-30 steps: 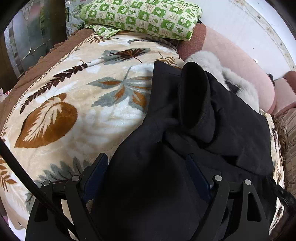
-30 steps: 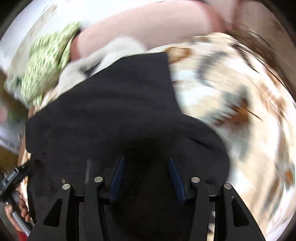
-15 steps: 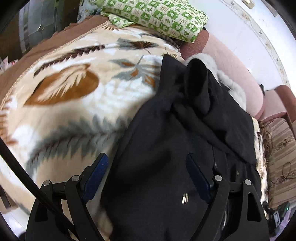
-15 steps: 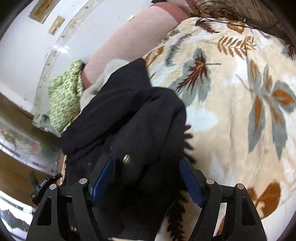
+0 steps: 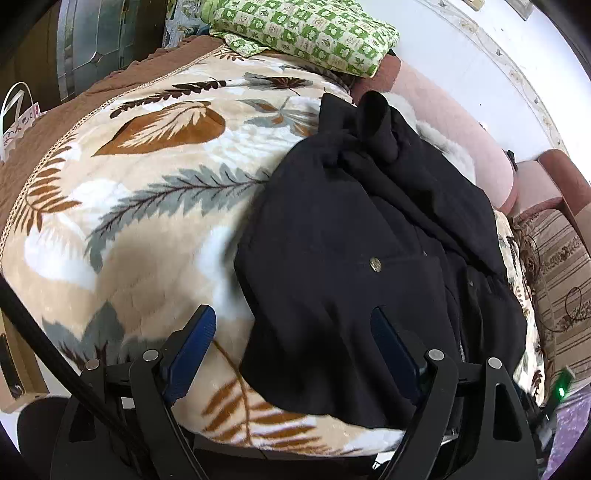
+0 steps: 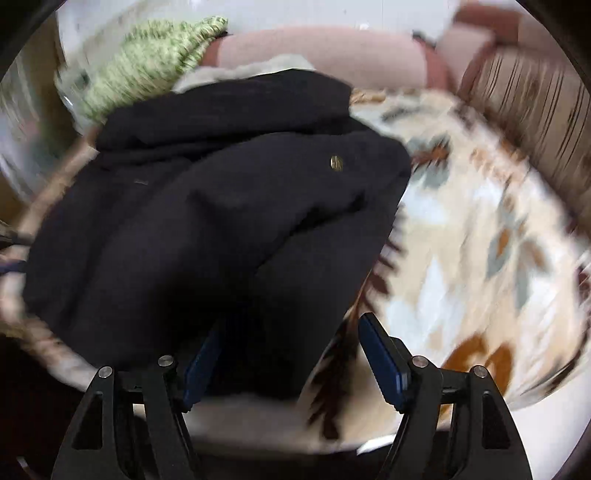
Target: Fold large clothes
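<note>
The right gripper (image 6: 288,354) had just let go: a second earlier its jaws stood narrower over the black coat (image 5: 369,240), and they had been opening since then. Now they stood apart, with the coat's near edge lying between them but no pad pressing on it. The left gripper (image 5: 295,339) was also apart, as before, and it had slid sideways, so more of the blanket (image 5: 129,229) showed under its left finger. I judged that one fold was laid down and both hands were free to look for the next edge.

The coat lay bunched on the leaf-patterned blanket, near the pink bolster (image 5: 461,129).

The left view was sharp and showed a sleeve end standing up at the far side, a brass button and the green pillow (image 5: 306,33). The right view was blurred, but it showed the coat's right border and the bare blanket beside it.
</note>
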The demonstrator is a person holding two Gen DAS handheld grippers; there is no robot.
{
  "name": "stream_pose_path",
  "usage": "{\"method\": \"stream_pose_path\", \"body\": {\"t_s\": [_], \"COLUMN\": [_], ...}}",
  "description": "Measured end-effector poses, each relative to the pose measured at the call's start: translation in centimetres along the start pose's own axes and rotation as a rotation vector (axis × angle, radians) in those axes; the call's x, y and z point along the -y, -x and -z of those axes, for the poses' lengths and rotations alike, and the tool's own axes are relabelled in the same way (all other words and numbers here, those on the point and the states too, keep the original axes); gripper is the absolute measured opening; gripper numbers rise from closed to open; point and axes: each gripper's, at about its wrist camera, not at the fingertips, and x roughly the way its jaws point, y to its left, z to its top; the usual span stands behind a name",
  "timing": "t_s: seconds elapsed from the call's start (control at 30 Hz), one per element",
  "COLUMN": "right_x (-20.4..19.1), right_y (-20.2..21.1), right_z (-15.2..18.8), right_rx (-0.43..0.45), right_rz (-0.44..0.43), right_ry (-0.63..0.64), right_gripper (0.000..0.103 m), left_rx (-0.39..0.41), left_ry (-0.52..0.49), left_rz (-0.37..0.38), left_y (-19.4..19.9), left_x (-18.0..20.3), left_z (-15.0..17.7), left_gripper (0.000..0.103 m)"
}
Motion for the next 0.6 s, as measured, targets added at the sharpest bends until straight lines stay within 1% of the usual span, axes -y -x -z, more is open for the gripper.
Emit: {"method": "stream_pose_path", "body": {"t_s": [0.03, 0.07, 0.13, 0.17, 0.2, 0.23, 0.27, 0.3, 0.33, 0.4, 0.43, 0.5, 0.57, 0.6], "right_x": [-0.2, -0.2, 0.9, 1.8, 3.6, 5.2, 6.8, 7.7, 9.2, 10.5, 11.2, 11.9, 12.1, 12.1], "right_y": [-0.4, -0.6, 0.0, 0.6, 1.8, 2.7, 3.3, 3.6, 3.5, 2.9, 2.9, 4.0, 5.4, 6.1], "right_z": [-0.3, -0.5, -0.7, -0.6, -0.1, 0.7, 1.7, 2.4, 3.6, 4.9, 5.5, 5.8, 5.5, 5.1], "right_rx": [0.02, 0.033, 0.054, 0.059, 0.078, 0.083, 0.074, 0.063, 0.026, -0.045, -0.063, -0.034, 0.026, 0.059], "right_rz": [-0.01, -0.032, -0.052, -0.066, -0.062, -0.081, -0.08, -0.086, -0.11, -0.142, -0.16, -0.206, -0.232, -0.235], "right_ry": [0.003, 0.0, -0.053, -0.11, -0.2, -0.272, -0.343, -0.385, -0.452, -0.527, -0.569, -0.599, -0.572, -0.548], "right_gripper": [0.073, 0.065, 0.02, 0.012, 0.008, 0.008, 0.007, 0.007, 0.008, 0.008, 0.008, 0.01, 0.012, 0.02], "left_rx": [0.004, 0.01, 0.021, 0.029, 0.035, 0.045, 0.052, 0.057, 0.058, 0.055, 0.054, 0.053, 0.039, 0.03], "left_ry": [-0.009, -0.02, -0.04, -0.046, -0.045, -0.039, -0.03, -0.018, -0.003, 0.028, 0.041, 0.068, 0.083, 0.087], "left_rz": [-0.002, -0.007, -0.025, -0.037, -0.042, -0.048, -0.054, -0.057, -0.059, -0.063, -0.063, -0.055, -0.039, -0.03], "left_y": [0.3, 0.5, 0.8, 1.0, 1.2, 1.3, 1.4, 1.4, 1.3, 1.0, 0.9, 0.6, -0.1, -0.4], "left_x": [0.2, 0.5, 0.8, 0.8, 0.6, 0.4, 0.1, -0.3, -0.8, -1.8, -2.2, -3.2, -3.8, -4.0], "left_z": [0.2, 0.4, 0.5, 0.5, 0.4, 0.2, 0.1, -0.1, -0.3, -0.8, -1.0, -1.4, -1.8, -1.9], "left_gripper": [0.085, 0.085, 0.085, 0.085, 0.085, 0.085, 0.085, 0.085, 0.085, 0.085, 0.085, 0.085, 0.085, 0.085]}}
